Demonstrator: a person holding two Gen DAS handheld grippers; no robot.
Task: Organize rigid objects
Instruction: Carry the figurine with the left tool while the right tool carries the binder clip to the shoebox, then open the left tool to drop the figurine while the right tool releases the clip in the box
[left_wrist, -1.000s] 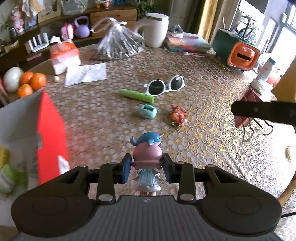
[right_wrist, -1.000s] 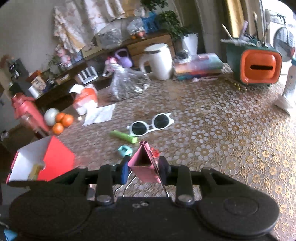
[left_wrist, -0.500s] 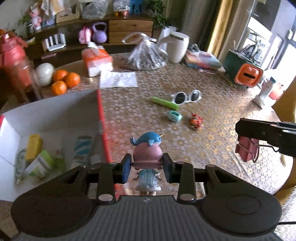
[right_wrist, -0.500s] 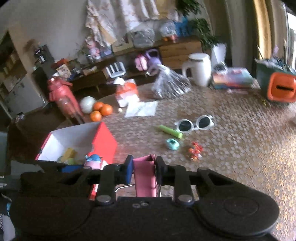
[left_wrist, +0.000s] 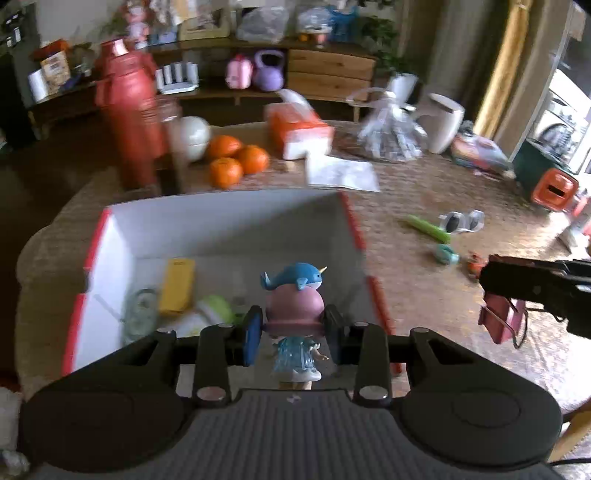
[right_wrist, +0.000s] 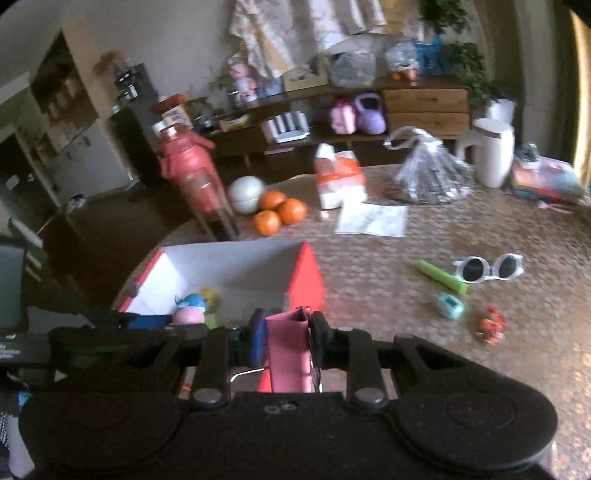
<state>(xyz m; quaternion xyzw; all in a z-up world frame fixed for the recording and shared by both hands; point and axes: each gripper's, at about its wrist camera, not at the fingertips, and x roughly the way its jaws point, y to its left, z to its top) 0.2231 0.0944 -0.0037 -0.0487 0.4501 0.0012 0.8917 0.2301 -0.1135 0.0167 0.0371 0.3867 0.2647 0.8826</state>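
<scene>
My left gripper (left_wrist: 293, 328) is shut on a small figurine (left_wrist: 295, 306) with a pink head and a blue whale on top. It hangs above the open red-and-white box (left_wrist: 236, 218), which holds a yellow block, a green item and other small things. My right gripper (right_wrist: 288, 339) is shut on a pink binder clip (right_wrist: 288, 350), just right of the box's red wall (right_wrist: 308, 280). In the left wrist view the binder clip (left_wrist: 500, 321) hangs under the right gripper's finger (left_wrist: 535, 284), beside the box. The figurine (right_wrist: 190, 314) also shows in the right wrist view, over the box.
On the patterned tablecloth right of the box lie white sunglasses (right_wrist: 489, 267), a green tube (right_wrist: 441, 277), a teal trinket (right_wrist: 448, 304) and a red toy (right_wrist: 489, 325). Behind the box stand a red bottle (left_wrist: 129, 110), oranges (left_wrist: 236, 158), a tissue pack (left_wrist: 299, 129), paper (left_wrist: 341, 171) and a white jug (left_wrist: 443, 123).
Both grippers have swung left across the table with their loads. The box has come from the left edge to lie under the figurine, and the clip now sits upright in the right jaws.
</scene>
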